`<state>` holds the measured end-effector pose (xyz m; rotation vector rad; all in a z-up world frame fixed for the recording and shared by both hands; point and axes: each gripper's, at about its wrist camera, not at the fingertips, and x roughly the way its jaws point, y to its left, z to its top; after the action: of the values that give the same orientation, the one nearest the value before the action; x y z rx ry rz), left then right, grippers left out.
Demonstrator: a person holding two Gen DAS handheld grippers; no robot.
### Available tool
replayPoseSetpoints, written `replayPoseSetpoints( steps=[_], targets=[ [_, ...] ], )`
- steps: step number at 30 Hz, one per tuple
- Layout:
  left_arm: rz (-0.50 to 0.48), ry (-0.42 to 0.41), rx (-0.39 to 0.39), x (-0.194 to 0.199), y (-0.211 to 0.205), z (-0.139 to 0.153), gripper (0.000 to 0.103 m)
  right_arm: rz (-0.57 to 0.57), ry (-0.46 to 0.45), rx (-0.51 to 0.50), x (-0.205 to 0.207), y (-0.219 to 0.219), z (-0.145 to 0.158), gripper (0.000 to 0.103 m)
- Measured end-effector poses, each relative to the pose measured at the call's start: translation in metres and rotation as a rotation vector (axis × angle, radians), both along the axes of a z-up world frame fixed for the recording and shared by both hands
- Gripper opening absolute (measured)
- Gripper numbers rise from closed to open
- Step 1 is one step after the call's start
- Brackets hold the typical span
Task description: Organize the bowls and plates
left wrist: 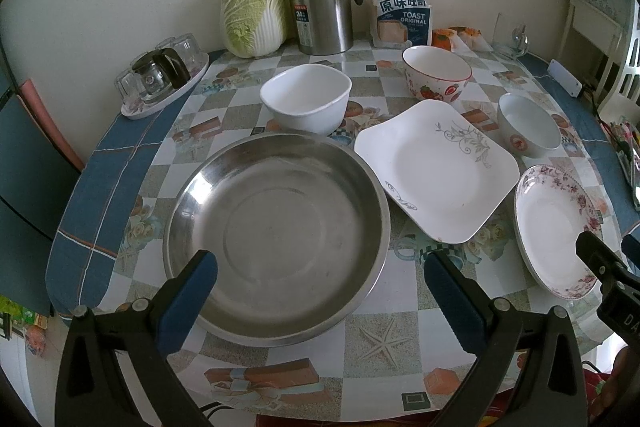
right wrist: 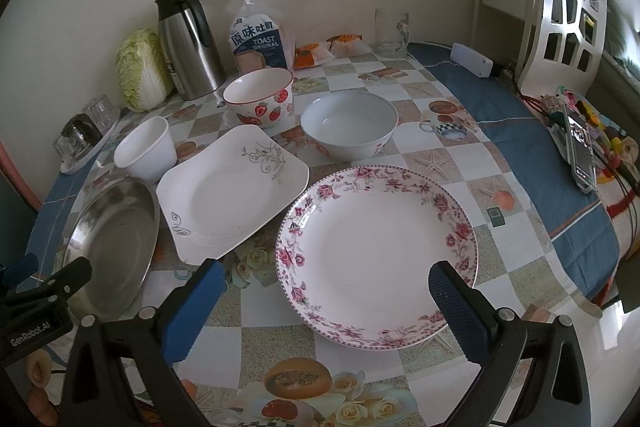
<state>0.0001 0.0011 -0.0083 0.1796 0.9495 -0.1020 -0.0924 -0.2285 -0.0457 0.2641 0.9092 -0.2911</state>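
Steel pan [left wrist: 276,239] under left gripper [left wrist: 320,291], jaws apart, empty | right gripper [right wrist: 324,303] over floral plate [right wrist: 376,255], jaws apart, empty

steel basin [right wrist: 112,239] near rim: hidden by left gripper [right wrist: 44,283] | phone [right wrist: 580,147] screen: blurred

Left wrist view low over steel basin [left wrist: 276,227], right over floral plate [right wrist: 376,255], both sharing table [right wrist: 520,155]

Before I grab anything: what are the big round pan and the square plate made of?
The round pan looks like stainless steel, brushed and shiny, with window glare on its wall. The square plate looks like glazed white ceramic or opal glass, glossy with printed grey vines; which one is unclear.
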Motion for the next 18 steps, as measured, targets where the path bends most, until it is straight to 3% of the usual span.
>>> replayPoseSetpoints(
  steps=[18],
  targets=[
    [0.0, 0.005, -0.003, 0.0, 0.0007, -0.0025, 0.103, 0.002, 0.002, -0.003, 0.0014, 0.0017, -0.0017, 0.103]
  ],
)
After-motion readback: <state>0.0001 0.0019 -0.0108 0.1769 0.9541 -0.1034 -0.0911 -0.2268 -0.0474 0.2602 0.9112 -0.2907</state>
